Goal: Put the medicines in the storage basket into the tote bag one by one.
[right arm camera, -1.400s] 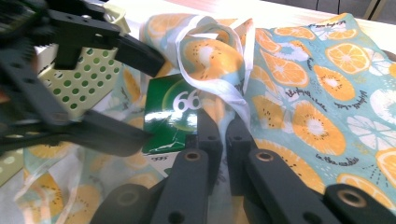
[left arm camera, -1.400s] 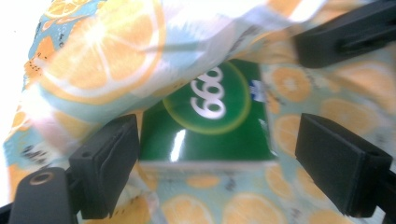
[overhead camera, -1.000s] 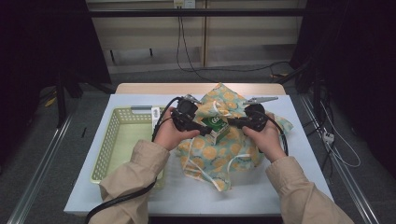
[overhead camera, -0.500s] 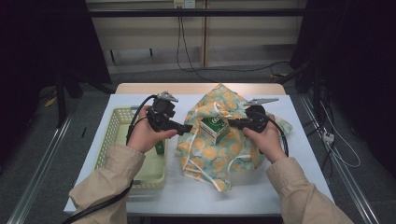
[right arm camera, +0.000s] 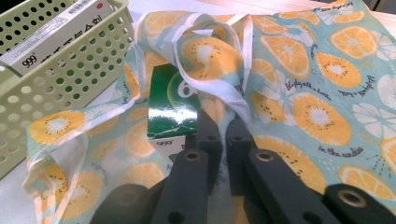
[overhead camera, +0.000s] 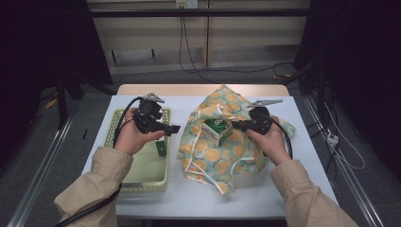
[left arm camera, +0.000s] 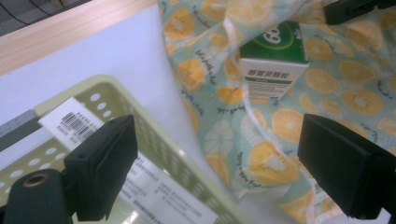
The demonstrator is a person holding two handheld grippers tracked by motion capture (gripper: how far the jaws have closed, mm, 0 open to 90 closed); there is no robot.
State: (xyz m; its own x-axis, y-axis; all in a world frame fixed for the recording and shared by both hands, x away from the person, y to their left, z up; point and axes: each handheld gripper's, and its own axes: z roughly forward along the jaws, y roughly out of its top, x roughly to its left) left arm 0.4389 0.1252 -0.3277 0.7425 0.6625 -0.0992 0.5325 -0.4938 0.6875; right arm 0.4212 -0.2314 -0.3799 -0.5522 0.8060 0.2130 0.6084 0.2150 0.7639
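The right tongs [overhead camera: 235,124] are clenched on the white drawstring strap [right arm camera: 219,91] of the orange-print cloth bag [overhead camera: 231,156], which lies on the counter [overhead camera: 283,189]. A green box [overhead camera: 217,130] sits on the bag at nine o'clock from those tongs. The left tongs [overhead camera: 174,128] hang released and empty over the yellow-green basket [overhead camera: 142,182], at nine o'clock from the bag.

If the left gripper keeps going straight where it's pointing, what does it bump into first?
Probably the orange-print bag, just past the basket rim; the green box lies farther on. The left gripper is open; depth is uncertain.
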